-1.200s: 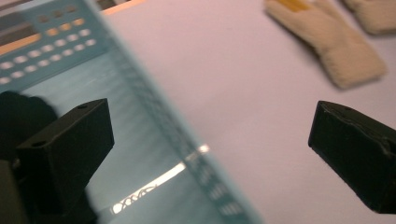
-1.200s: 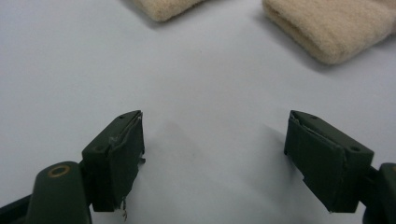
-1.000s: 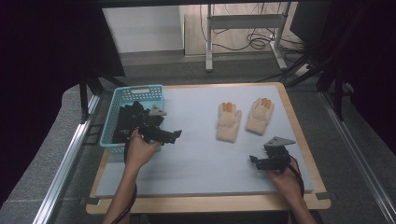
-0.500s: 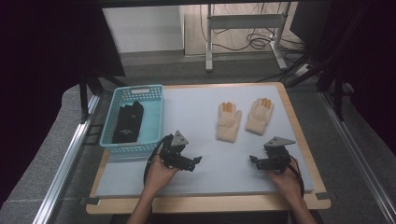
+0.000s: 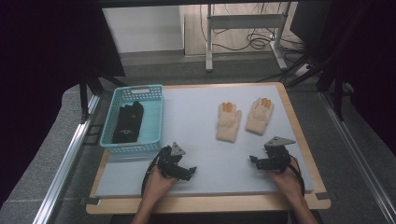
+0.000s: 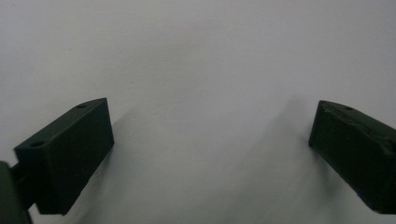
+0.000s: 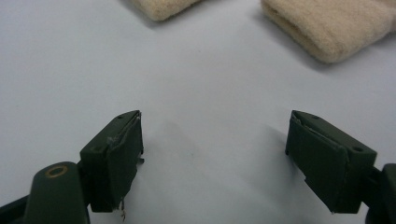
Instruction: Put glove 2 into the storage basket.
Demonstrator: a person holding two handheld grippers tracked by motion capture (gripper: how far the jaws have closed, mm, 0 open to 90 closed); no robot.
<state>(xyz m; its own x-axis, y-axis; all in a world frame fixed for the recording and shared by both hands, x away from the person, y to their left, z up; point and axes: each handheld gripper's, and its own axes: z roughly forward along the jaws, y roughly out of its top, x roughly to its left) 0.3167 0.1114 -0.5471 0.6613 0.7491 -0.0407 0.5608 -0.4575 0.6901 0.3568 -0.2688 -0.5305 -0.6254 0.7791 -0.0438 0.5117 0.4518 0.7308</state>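
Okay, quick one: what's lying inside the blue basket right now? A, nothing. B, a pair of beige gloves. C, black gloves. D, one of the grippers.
C: black gloves lie inside the blue basket, while the beige gloves rest on the mat.

Bare mat (image 5: 196, 116) between basket (image 5: 154, 100) and cream gloves (image 5: 229, 122) gives free passage.

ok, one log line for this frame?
left gripper: open, empty, near table edge | right gripper: open, empty, below beige gloves | black gloves: in basket | beige gloves: on mat
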